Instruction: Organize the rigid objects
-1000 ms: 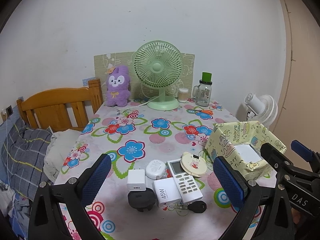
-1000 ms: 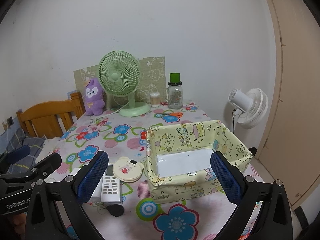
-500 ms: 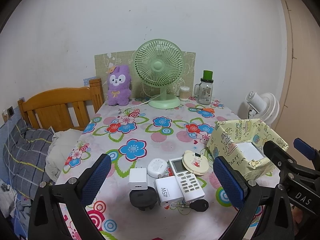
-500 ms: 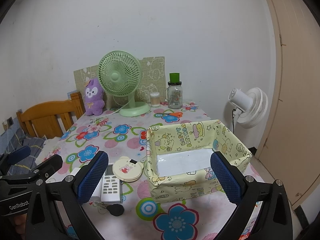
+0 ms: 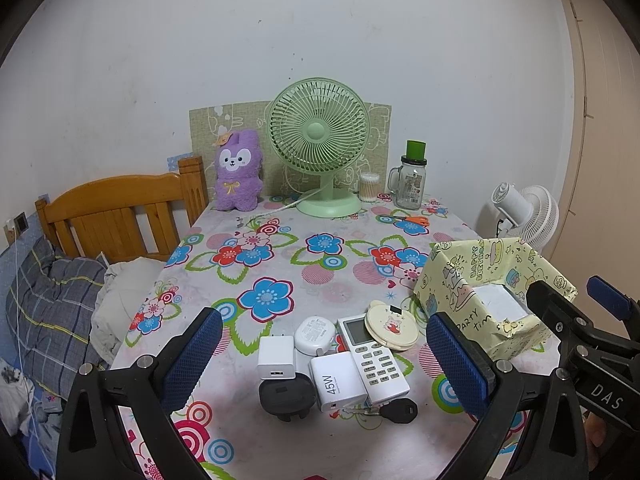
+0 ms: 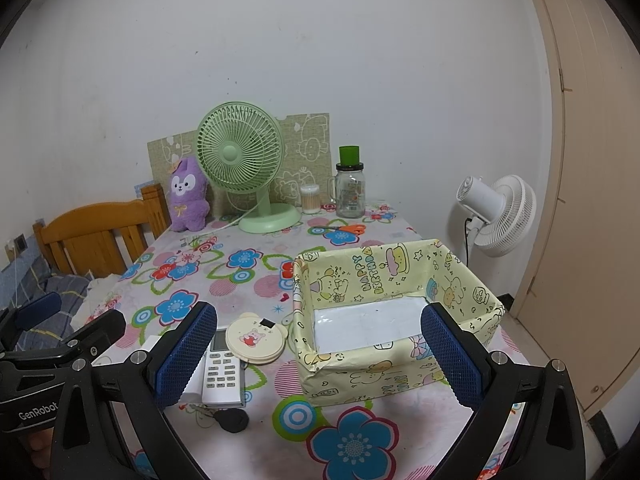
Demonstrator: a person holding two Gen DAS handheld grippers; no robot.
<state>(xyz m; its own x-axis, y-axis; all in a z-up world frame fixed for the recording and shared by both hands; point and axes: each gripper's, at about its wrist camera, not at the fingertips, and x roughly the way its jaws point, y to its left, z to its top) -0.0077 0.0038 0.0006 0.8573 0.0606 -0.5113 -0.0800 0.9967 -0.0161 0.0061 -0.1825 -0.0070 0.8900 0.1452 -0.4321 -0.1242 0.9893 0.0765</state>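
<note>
- Our left gripper [image 5: 324, 356] hangs above the near table edge w/ jaws spread wide, nothing between the blue pads [image 5: 192, 354].
- Our right gripper [image 6: 318, 354] is likewise wide apart and holds nothing; it sits over the near side of the box [image 6: 394, 318].
- Box: yellow cartoon-print, open top, white floor bare inside, on the right part of the floral tablecloth [image 5: 280, 264].
- Small items cluster left of the box, near front edge: white remote [image 5: 372, 358], round cream compact [image 5: 392, 324] overlapping the remote's top, 45W charger [image 5: 337, 380] touching the remote's left side, small white plug [image 5: 276, 356], round white disc [image 5: 315, 330], black adapter [image 5: 285, 396], black key fob [image 5: 398, 410].
- Far end, by the wall: green fan [image 5: 318, 136], purple plush [image 5: 238, 174], jar w/ green lid [image 5: 410, 178], orange scissors [image 5: 412, 221].
</note>
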